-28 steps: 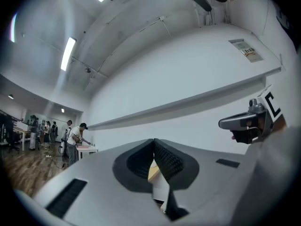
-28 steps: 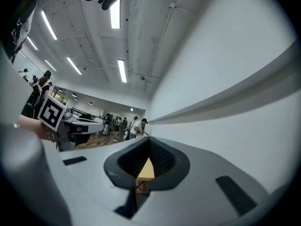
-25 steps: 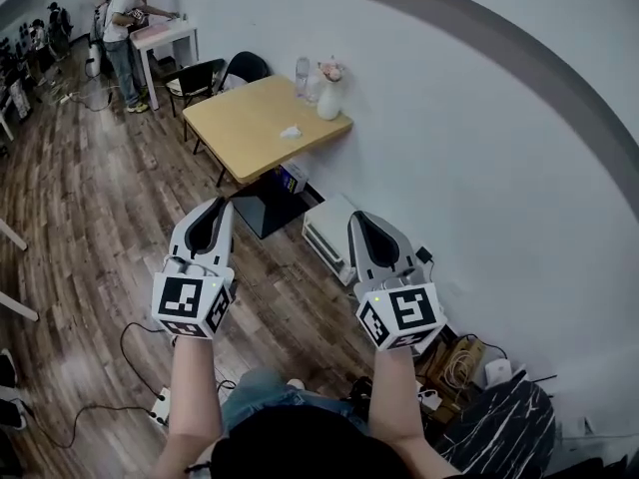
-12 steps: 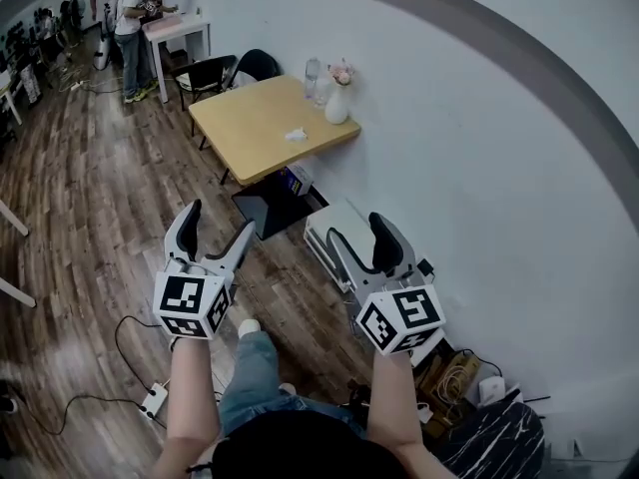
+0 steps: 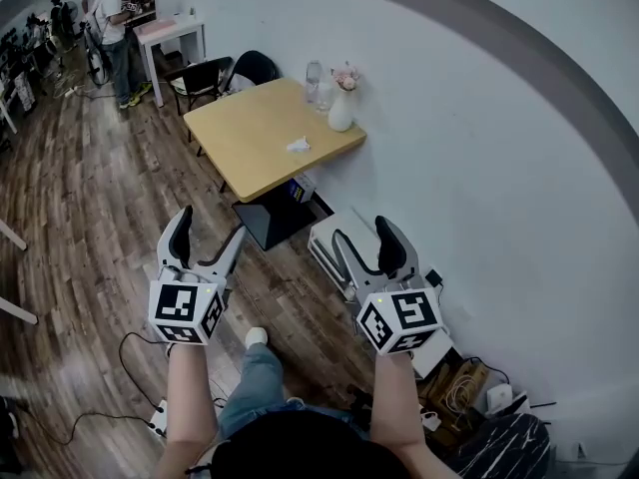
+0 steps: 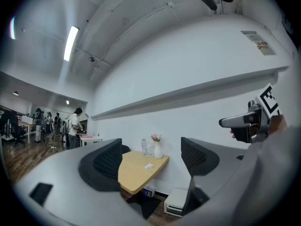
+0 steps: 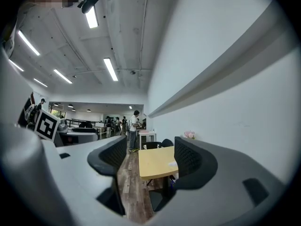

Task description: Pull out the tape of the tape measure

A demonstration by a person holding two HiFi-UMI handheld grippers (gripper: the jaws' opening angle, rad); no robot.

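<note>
No tape measure is clearly in view. A small white object (image 5: pixel 299 146) lies on the wooden table (image 5: pixel 250 138) ahead; what it is I cannot tell. My left gripper (image 5: pixel 210 230) and right gripper (image 5: pixel 361 234) are held side by side over the floor, short of the table and pointing level at it. Both jaws have just opened and stand wide with nothing between them. The left gripper view frames the table (image 6: pixel 134 173) between its open pads (image 6: pixel 110 161), and the right gripper view does the same (image 7: pixel 155 164).
A white vase with flowers (image 5: pixel 341 108) and a bottle (image 5: pixel 314 78) stand at the table's wall side. Dark chairs (image 5: pixel 215 73) sit behind it. A white box (image 5: pixel 334 242) lies by the wall. Cables and a power strip (image 5: pixel 160 417) lie on the floor. A person (image 5: pixel 112 28) stands far off.
Both grippers went from shut to wide open. The view has moved forward, so the table and white box are nearer, and the grippers sit slightly lower in the head view.
</note>
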